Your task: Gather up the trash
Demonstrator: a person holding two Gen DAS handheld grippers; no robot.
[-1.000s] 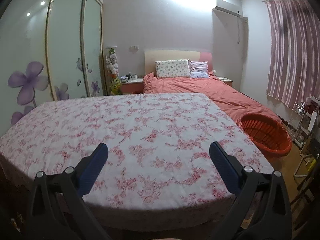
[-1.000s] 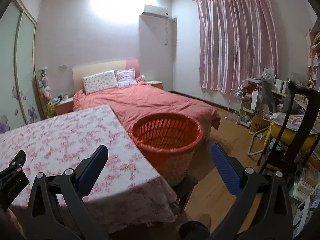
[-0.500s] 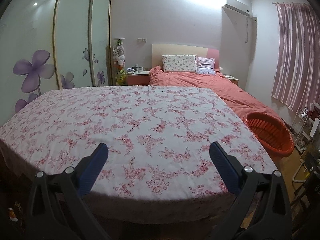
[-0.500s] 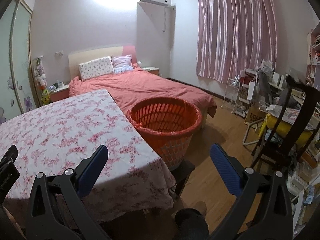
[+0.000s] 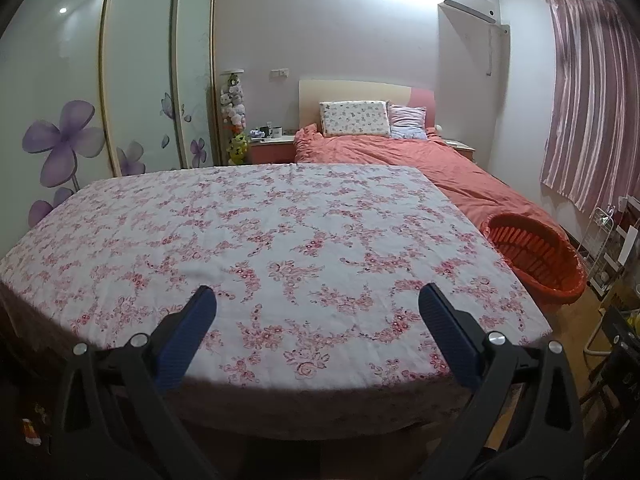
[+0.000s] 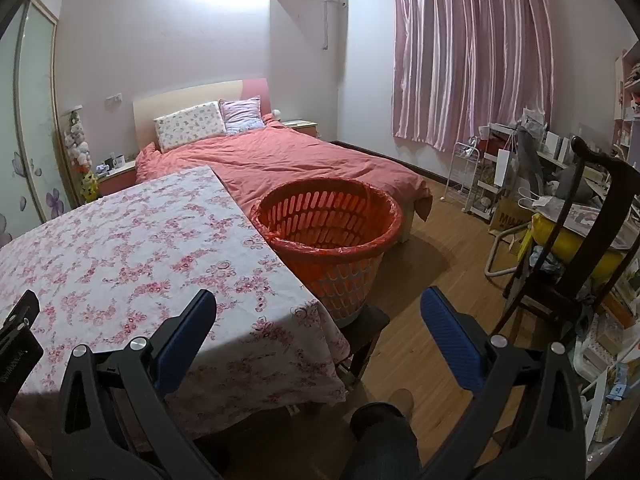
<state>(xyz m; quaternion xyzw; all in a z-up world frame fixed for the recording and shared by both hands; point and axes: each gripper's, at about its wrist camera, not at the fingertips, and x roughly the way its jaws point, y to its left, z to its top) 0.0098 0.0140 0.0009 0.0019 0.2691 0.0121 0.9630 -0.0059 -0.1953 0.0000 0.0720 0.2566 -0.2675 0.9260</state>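
Two hand-held grippers are held wide apart at the jaws and empty, nothing being gripped between the blue pads of either. The left hand-held gripper (image 5: 316, 308) is pointed across the desk (image 5: 280, 240), whose flowered cloth is seen bare of any trash. Compared with a second ago, the left view has been raised and drawn back a little, so that more of the near edge of the desk and the wardrobe doors (image 5: 120, 80) at ten o'clock are now taken in; the right view has been swung slightly lower and nearer the orange basket (image 6: 332, 228). No object has been lifted or dropped across these frames, which is judged to mean that the collecting has either not begun or that a search for trash is under way.

The right hand-held gripper (image 6: 318, 308) is levelled over the desk's right corner, with the orange basket standing at twelve o'clock, just beside the desk edge and apparently set on a dark stool. Its inside is seen to hold no clear contents. In the left view the basket (image 5: 532, 256) is placed at three o'clock. Beyond it, the bed (image 6: 288, 160) is laid out at twelve o'clock, the curtain (image 6: 472, 60) at one o'clock, and a cluttered chair (image 6: 576, 232) at three o'clock.
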